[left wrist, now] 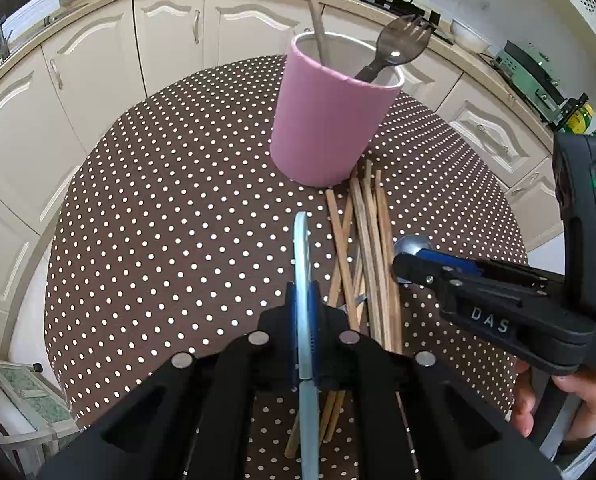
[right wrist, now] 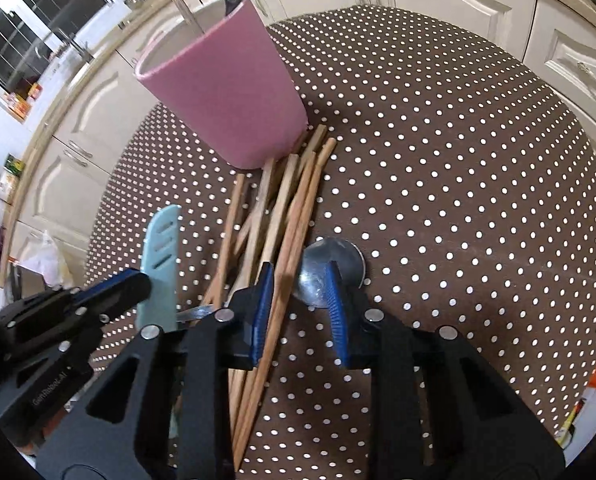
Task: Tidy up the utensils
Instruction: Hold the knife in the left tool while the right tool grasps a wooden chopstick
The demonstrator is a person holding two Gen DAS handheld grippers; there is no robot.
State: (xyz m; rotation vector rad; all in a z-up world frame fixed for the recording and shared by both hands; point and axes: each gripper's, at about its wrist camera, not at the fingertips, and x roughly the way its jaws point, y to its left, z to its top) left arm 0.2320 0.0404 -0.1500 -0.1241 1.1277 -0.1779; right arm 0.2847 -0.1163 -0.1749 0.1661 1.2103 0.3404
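Chopsticks (right wrist: 285, 216) (slim wood), round pink cup (left wrist: 330, 116), dotted tablecloth (left wrist: 177, 208)

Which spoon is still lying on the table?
The shiny metal spoon beside the wooden chopsticks, with the right claw around its bowl. The dark spork already stands in the pink cup.

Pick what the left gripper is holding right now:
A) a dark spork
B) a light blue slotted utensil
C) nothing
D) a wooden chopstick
B: the left gripper is shut on the light blue slotted utensil, its slotted blade sticking out past the fingertips in the right wrist view.
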